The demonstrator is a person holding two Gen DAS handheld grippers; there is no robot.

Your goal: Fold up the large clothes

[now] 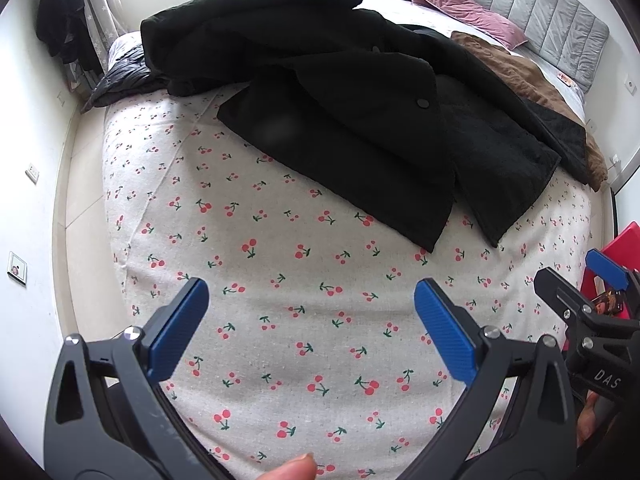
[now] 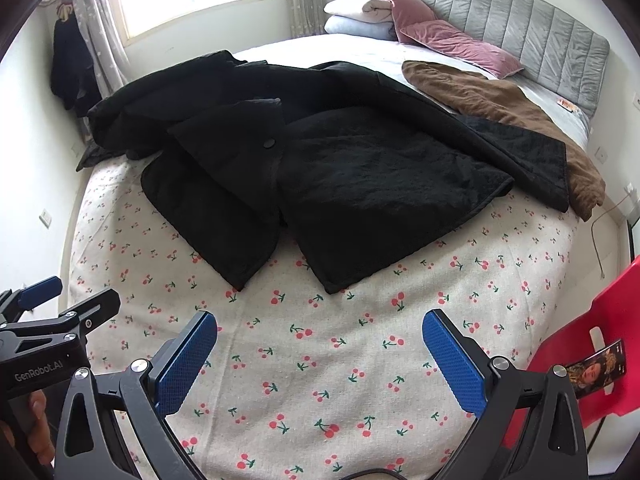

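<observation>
Left wrist view: our left gripper [image 1: 312, 292] and right gripper [image 2: 320, 322] hover spread, grasping nothing. We aim at the black coat [image 1: 340, 92] at twelve o'clock, hems nearest for grabbing.

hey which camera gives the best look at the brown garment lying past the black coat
The right wrist view. There the brown garment runs unobstructed from the pink pillows to the bed's edge. In the left wrist view the black coat hides much of it, leaving a squeezed strip.

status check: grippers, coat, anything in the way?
Left gripper open, empty, above the cherry-print sheet. Right gripper open, empty. Black coat spread unfolded, untouched. Brown garment lies against its far edge.
</observation>
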